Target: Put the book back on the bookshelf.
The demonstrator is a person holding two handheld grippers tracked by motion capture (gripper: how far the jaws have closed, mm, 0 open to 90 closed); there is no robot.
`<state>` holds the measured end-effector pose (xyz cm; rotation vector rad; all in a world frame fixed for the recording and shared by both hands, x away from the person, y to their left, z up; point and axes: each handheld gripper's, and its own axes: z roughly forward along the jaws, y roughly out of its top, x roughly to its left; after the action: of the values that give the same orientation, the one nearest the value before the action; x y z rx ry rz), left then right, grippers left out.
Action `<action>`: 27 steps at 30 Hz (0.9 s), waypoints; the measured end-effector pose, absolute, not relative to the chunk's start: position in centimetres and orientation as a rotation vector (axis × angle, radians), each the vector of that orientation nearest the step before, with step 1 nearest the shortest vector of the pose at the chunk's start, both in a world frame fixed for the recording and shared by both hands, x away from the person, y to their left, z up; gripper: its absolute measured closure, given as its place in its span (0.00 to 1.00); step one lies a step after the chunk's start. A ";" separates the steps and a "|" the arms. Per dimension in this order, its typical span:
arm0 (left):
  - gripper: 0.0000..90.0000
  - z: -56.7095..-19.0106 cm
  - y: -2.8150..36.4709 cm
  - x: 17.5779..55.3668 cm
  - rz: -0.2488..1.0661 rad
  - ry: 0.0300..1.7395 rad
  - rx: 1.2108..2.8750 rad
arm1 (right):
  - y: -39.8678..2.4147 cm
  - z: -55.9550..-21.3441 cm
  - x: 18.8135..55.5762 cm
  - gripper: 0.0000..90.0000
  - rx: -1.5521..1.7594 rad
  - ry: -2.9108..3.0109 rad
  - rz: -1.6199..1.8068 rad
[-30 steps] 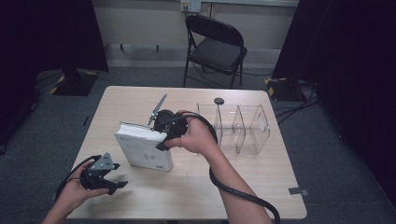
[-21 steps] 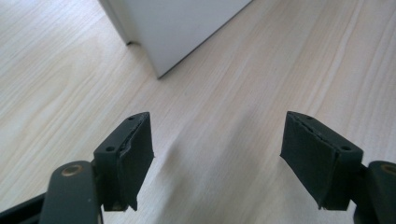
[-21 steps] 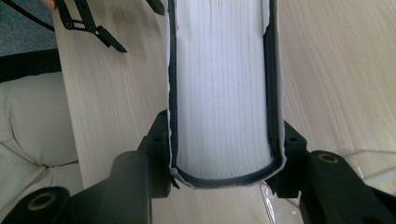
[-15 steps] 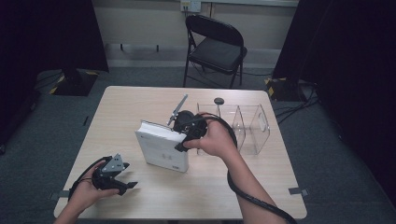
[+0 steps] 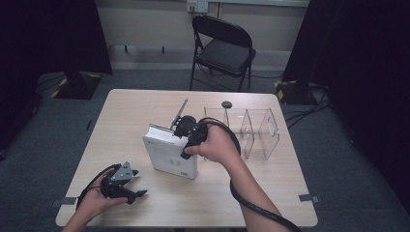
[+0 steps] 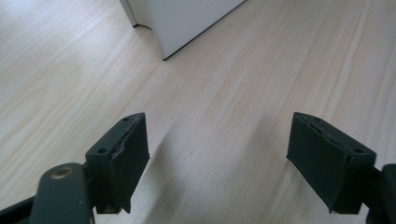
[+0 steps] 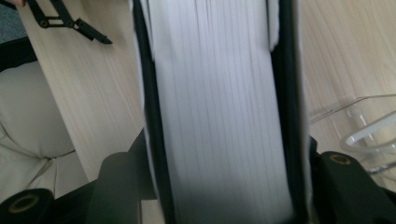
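White book (image 5: 170,154), held upright between the right gripper's (image 5: 186,140) just-loosening jaws (left gripper (image 5: 126,186) open, idle nearby), looks mid-transfer; next, carry it toward the clear organiser (image 5: 256,133) beyond.

1. The tabletop (image 5: 145,111) under my jaws looks like pale wood laminate, smooth, with fine grain and a soft sheen.
2. The book (image 5: 170,154) has a white, smooth, faintly glossy cover; its page block (image 7: 219,116) is matt paper with fine lines.
3. My left gripper (image 6: 217,158) has matt black pads (image 6: 123,158), slightly rough at the edges.
4. The organizer (image 5: 258,133) is clear, glossy plastic.
5. The chair (image 5: 222,50) looks like dark painted metal.
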<state>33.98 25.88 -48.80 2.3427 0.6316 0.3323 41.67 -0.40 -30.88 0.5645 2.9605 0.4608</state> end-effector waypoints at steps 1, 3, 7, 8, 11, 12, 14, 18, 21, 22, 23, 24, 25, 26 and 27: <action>0.21 -49.0 25.9 34.0 0.332 0.636 2.346 | 0.0 -31.2 41.8 0.50 0.579 2.958 0.457; 0.19 -49.2 26.0 34.1 0.304 0.666 2.326 | 0.5 -31.7 42.1 0.47 0.599 2.952 0.446; 0.19 -49.4 26.3 34.2 0.278 0.684 2.303 | 1.0 -32.4 42.7 0.45 0.613 2.982 0.466; 0.18 -49.5 26.4 34.3 0.278 0.692 2.299 | 1.1 -32.5 42.8 0.43 0.619 2.982 0.468; 0.17 -49.6 26.5 34.2 0.273 0.690 2.287 | 1.3 -32.7 43.0 0.44 0.632 2.976 0.446; 0.17 -49.6 26.5 34.2 0.275 0.687 2.288 | 1.3 -32.7 43.0 0.47 0.630 2.979 0.444; 0.17 -49.7 26.5 34.2 0.275 0.688 2.279 | 1.3 -32.6 42.8 0.52 0.606 2.993 0.443; 0.17 -49.8 26.7 34.2 0.270 0.680 2.270 | 1.1 -32.2 42.5 0.56 0.606 2.970 0.442; 0.16 -49.8 26.7 34.2 0.272 0.677 2.270 | 0.9 -32.2 42.2 0.57 0.619 2.967 0.455; 0.16 -49.8 26.7 34.2 0.270 0.677 2.266 | 0.7 -32.1 42.2 0.57 0.622 2.970 0.457; 0.16 -49.8 26.7 34.2 0.270 0.674 2.266 | 0.5 -32.0 42.1 0.57 0.627 2.975 0.455; 0.16 -49.8 26.7 34.2 0.271 0.674 2.264 | 0.3 -31.9 42.0 0.57 0.621 2.980 0.454; 0.16 -49.9 26.7 34.2 0.272 0.677 2.258 | 0.0 -31.8 41.9 0.57 0.630 2.983 0.455; 0.16 -49.9 26.7 34.2 0.272 0.676 2.257 | -0.3 -31.7 41.7 0.57 0.641 2.988 0.452; 0.16 -49.9 26.7 34.2 0.275 0.672 2.256 | -0.6 -31.6 41.5 0.57 0.639 2.988 0.451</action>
<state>34.17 26.74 -49.91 2.2564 0.6721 0.2752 41.49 -0.64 -31.61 0.6388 2.9883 0.4515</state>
